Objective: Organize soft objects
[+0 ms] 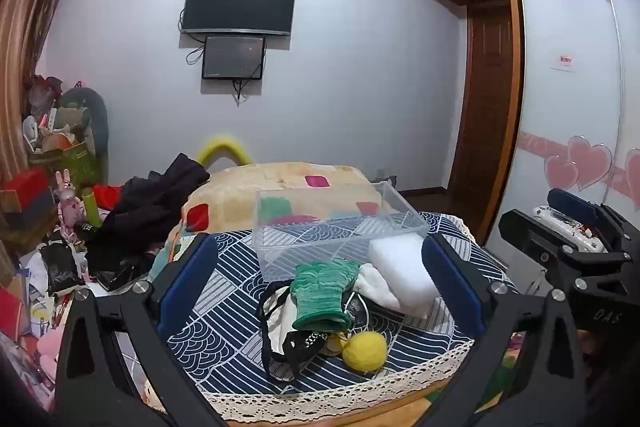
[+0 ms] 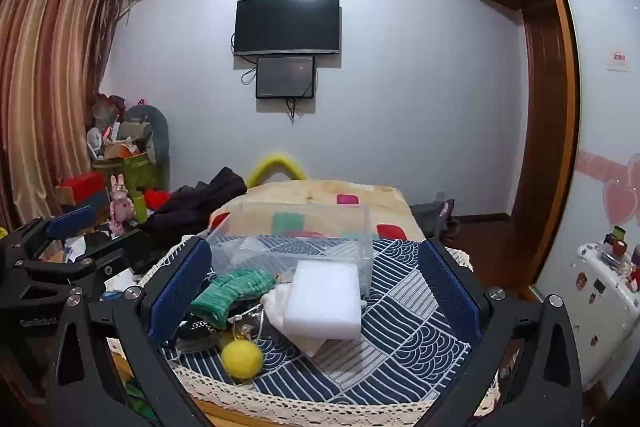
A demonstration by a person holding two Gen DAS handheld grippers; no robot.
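Both the left gripper (image 1: pixel 316 263) and right gripper (image 2: pixel 316 279) hover spread wide and holding nothing, while the green glove (image 1: pixel 322 293), yellow ball (image 1: pixel 365 350) and white sponge (image 2: pixel 325 301) lie heaped before the vacant clear box (image 1: pixel 332 223), so sorting looks unstarted.
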